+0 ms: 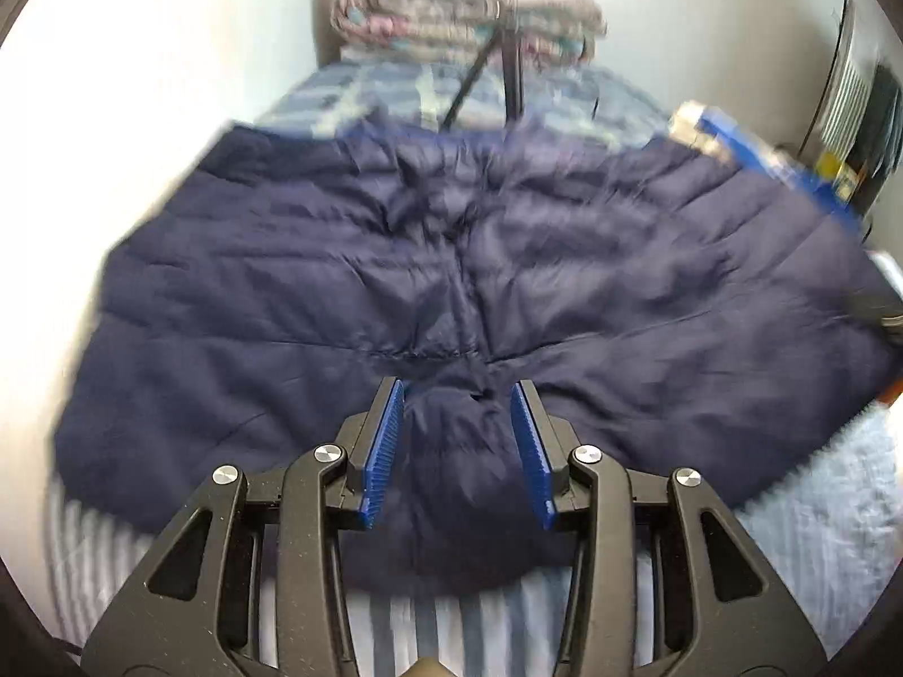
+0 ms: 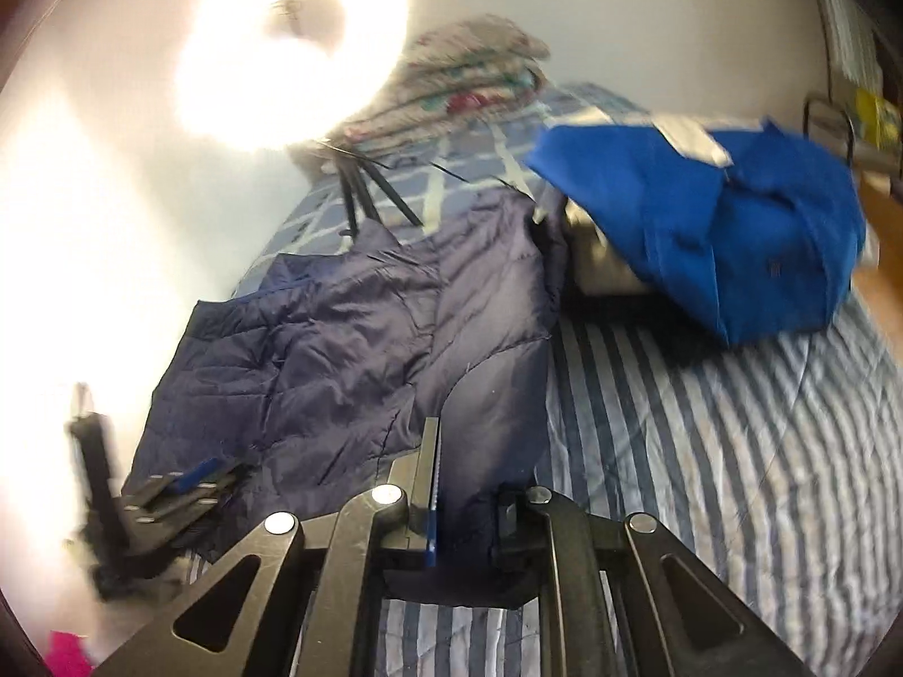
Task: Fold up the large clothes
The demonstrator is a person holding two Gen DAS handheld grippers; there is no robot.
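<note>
A navy quilted puffer jacket (image 1: 451, 259) lies spread on a blue-and-white striped bedspread (image 1: 835, 508). My left gripper (image 1: 457, 400) hovers over its near edge, blue pads apart, with a bulge of navy fabric between them; the pads do not pinch it. In the right wrist view the jacket (image 2: 338, 350) lies left of centre. My right gripper (image 2: 468, 451) is shut on a fold of the jacket's near right edge; its right finger is hidden under fabric. The left gripper (image 2: 175, 485) shows blurred at lower left.
A bright blue garment (image 2: 711, 214) lies heaped at the right of the bed, also in the left wrist view (image 1: 790, 169). Folded patterned blankets (image 1: 451, 17) sit at the head. A black tripod (image 2: 367, 186) with a glaring ring light (image 2: 293, 51) stands behind the jacket. White wall at left.
</note>
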